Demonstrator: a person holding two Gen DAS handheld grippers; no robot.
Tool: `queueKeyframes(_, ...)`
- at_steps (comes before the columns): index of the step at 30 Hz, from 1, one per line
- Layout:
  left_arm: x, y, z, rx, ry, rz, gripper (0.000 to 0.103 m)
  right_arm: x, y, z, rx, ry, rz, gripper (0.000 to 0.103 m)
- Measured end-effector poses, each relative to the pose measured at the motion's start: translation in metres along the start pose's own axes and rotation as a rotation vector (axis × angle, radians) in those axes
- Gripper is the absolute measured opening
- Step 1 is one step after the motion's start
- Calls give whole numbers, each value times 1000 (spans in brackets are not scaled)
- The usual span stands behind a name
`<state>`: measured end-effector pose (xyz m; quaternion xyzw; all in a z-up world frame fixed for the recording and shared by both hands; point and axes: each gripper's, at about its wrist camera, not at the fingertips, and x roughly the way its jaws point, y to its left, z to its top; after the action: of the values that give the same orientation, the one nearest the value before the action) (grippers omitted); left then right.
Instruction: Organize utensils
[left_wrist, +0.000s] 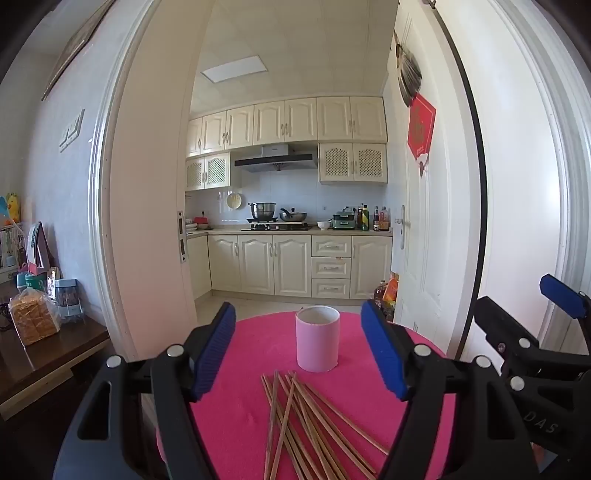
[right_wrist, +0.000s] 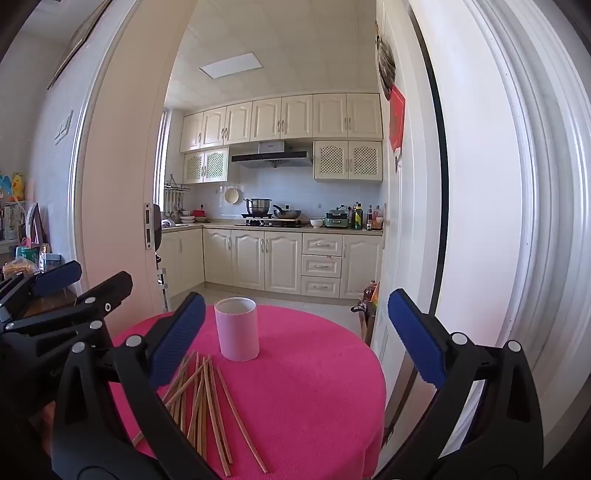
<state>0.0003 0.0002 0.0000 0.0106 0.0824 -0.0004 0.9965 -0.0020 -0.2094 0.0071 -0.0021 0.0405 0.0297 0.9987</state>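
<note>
Both grippers, left gripper (left_wrist: 298, 350) and right gripper (right_wrist: 295, 339), hang wide open, empty. Your thin brown wooden chopsticks (left_wrist: 295, 417) lie crisscrossed on the round pink-covered surface (left_wrist: 251, 398), at 6 o'clock of the pale pink cylindrical cup (left_wrist: 317, 339). They're probably light, stiff and roll-prone, so pinch one mid-shaft.
</note>
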Motion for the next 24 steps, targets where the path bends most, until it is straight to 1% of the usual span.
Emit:
queueKeyframes(13, -1, 0, -1, 5, -6, 5, 69, 1, 0, -1, 1, 0, 0, 97)
queueKeyframes(16, 4, -5, -6, 5, -5, 4, 69, 1, 0, -1, 1, 0, 0, 97)
queueKeyframes(24, 1, -4, -3, 3, -3, 1, 69, 1, 1, -2, 2, 2, -1, 97)
